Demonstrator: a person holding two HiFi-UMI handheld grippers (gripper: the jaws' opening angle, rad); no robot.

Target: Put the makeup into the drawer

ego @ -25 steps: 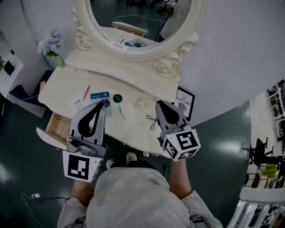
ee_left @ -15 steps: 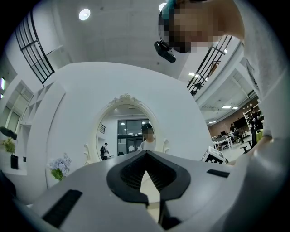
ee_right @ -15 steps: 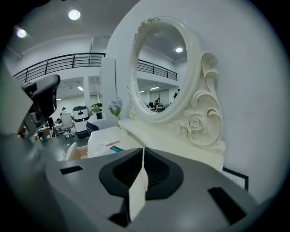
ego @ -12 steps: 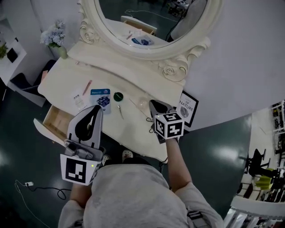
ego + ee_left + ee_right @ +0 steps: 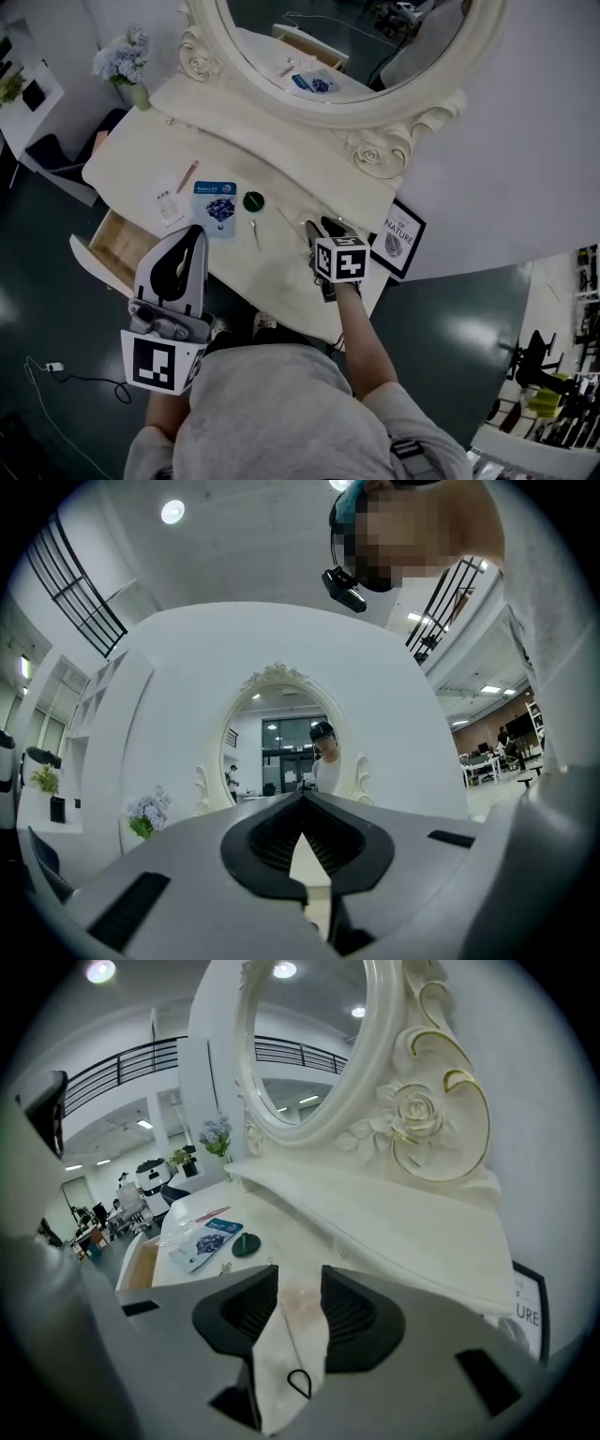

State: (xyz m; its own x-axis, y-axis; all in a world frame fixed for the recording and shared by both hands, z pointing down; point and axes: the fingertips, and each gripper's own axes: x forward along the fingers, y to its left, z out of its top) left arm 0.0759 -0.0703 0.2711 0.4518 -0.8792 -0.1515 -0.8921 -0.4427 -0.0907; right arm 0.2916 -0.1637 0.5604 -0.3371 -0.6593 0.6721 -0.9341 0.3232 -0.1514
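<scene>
Makeup lies on the white dressing table (image 5: 272, 272): a pink pencil (image 5: 187, 175), a white packet (image 5: 165, 202), a blue packet (image 5: 215, 204), a green round compact (image 5: 253, 201) and a small metal tool (image 5: 254, 232). The drawer (image 5: 117, 258) stands open at the table's left front. My right gripper (image 5: 317, 228) points down at the table's right part, and its jaws are opening. In the right gripper view a pale round blob (image 5: 300, 1302), a thin stick and a black wire loop (image 5: 298, 1382) show in the gap of the right gripper (image 5: 300, 1274), untouched. My left gripper (image 5: 185, 258) hovers near the drawer with its tips together.
A large oval mirror (image 5: 347, 47) rises behind the table, above a raised shelf (image 5: 281, 131). A vase of flowers (image 5: 127, 66) stands at the back left. A framed picture (image 5: 401, 232) leans beyond the table's right end. The dark floor surrounds the table.
My right gripper has dropped from above the front edge down to the table top, and its jaws have parted. The left gripper has stayed almost in place.
</scene>
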